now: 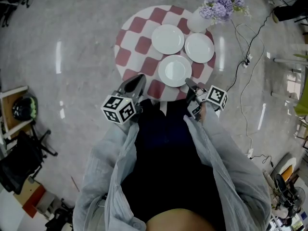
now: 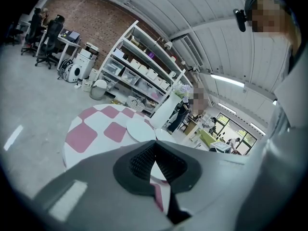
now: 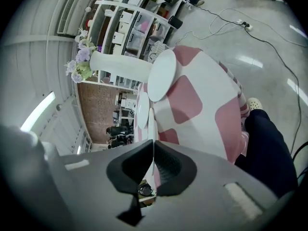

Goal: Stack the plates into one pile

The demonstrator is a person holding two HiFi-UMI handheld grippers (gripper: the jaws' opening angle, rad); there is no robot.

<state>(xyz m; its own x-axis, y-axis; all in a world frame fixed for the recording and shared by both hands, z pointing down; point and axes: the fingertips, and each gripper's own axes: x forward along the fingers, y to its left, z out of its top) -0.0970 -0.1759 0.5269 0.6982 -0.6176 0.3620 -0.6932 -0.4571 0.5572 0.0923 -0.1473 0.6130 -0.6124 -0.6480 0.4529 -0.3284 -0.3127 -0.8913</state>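
We are looking down past our grey sleeves (image 1: 115, 153) to the two grippers we are holding at the near edge of the round red-and-white checked counter (image 1: 137, 44). The right gripper (image 1: 189, 83) is pinching the rim of the near plate (image 1: 174, 70): its fingers (image 3: 168, 165) are standing all but together, with only the thin white edge between them. The left gripper (image 1: 140, 79) is hovering over the counter's edge just left of that plate, its fingers (image 2: 139, 160) meeting at the tips and holding nothing. All three white plates are lying flat and separate, the far plate (image 1: 168, 38) and the right-hand plate (image 1: 199, 47) just beyond the near one, so no pile is forming yet. We are judging the grip to be the weak point: a one-sided pinch on a smooth rim is inviting the plate to pivot down or slip out once it is rising. The white vase (image 1: 196, 22) of purple flowers is standing right beside the right-hand plate, so a wide swing is risking a knock.
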